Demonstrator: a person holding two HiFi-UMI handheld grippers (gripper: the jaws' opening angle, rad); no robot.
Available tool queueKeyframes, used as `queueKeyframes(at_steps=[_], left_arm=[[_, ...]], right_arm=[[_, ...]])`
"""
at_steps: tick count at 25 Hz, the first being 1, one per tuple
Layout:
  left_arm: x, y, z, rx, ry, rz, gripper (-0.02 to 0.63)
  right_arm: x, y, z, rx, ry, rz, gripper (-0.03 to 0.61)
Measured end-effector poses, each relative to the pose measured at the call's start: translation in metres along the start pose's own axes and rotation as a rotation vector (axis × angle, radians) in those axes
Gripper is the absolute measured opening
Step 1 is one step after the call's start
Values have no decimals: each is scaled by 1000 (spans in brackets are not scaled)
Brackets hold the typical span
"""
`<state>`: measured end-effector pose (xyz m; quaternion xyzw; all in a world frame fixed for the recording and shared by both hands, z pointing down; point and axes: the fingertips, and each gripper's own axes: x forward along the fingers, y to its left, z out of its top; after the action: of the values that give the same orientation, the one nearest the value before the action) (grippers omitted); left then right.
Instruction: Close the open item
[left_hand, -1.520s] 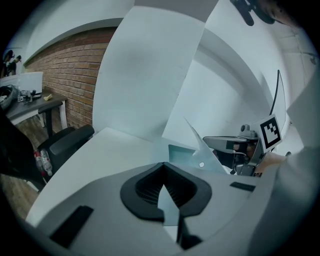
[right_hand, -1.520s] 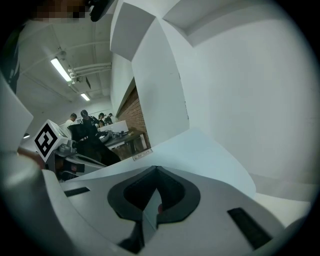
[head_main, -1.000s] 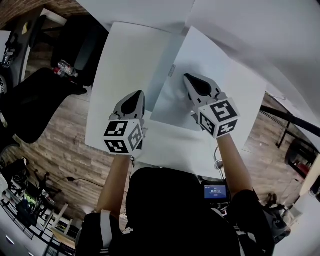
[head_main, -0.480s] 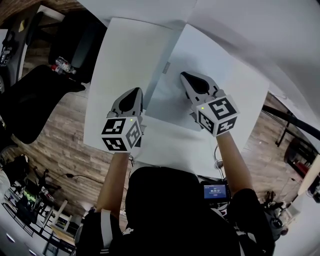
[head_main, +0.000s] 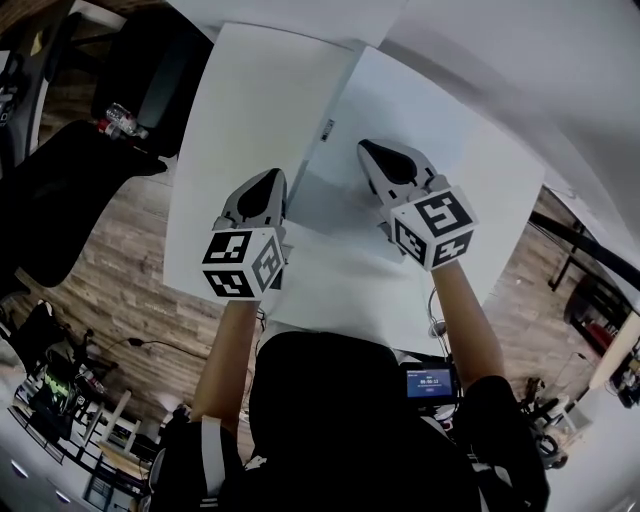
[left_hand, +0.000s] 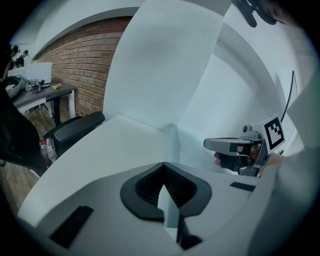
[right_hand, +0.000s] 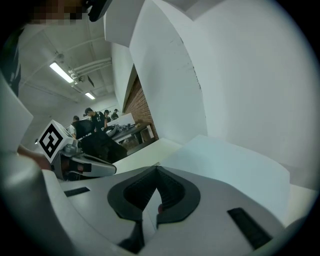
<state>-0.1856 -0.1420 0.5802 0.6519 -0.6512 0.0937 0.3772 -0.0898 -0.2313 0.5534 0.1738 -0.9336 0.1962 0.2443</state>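
A large pale white panel (head_main: 440, 120) lies over the right half of the white table (head_main: 250, 100), its left edge slightly raised and casting a shadow. A small grey tab (head_main: 325, 128) sits on that edge. My right gripper (head_main: 368, 148) rests over the panel near that edge, jaws shut with nothing seen between them. My left gripper (head_main: 268, 178) hovers over the bare table just left of the panel, also shut. In the left gripper view the panel's edge (left_hand: 175, 135) rises ahead and the right gripper (left_hand: 207, 145) shows on the right. I cannot tell what kind of item the panel belongs to.
Black chairs (head_main: 60, 200) stand left of the table on the wooden floor (head_main: 130, 290), with a bottle (head_main: 115, 120) near them. White walls close off the far side. A brick wall (left_hand: 80, 65) and a desk (left_hand: 35, 92) lie beyond the table's left end.
Both grippers have edged slightly forward over the table. The panel lies as before.
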Motion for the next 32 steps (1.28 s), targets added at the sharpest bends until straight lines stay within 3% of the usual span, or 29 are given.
queueKeyframes(at_steps=[25,32], left_arm=[[19,9,-10,-13,32,-28,11],[21,-1,-6,-8,18,-51,11]], right_arm=[[27,0,-6,19,-1,21,38],[38,-2,-2,-41,28,10,38]])
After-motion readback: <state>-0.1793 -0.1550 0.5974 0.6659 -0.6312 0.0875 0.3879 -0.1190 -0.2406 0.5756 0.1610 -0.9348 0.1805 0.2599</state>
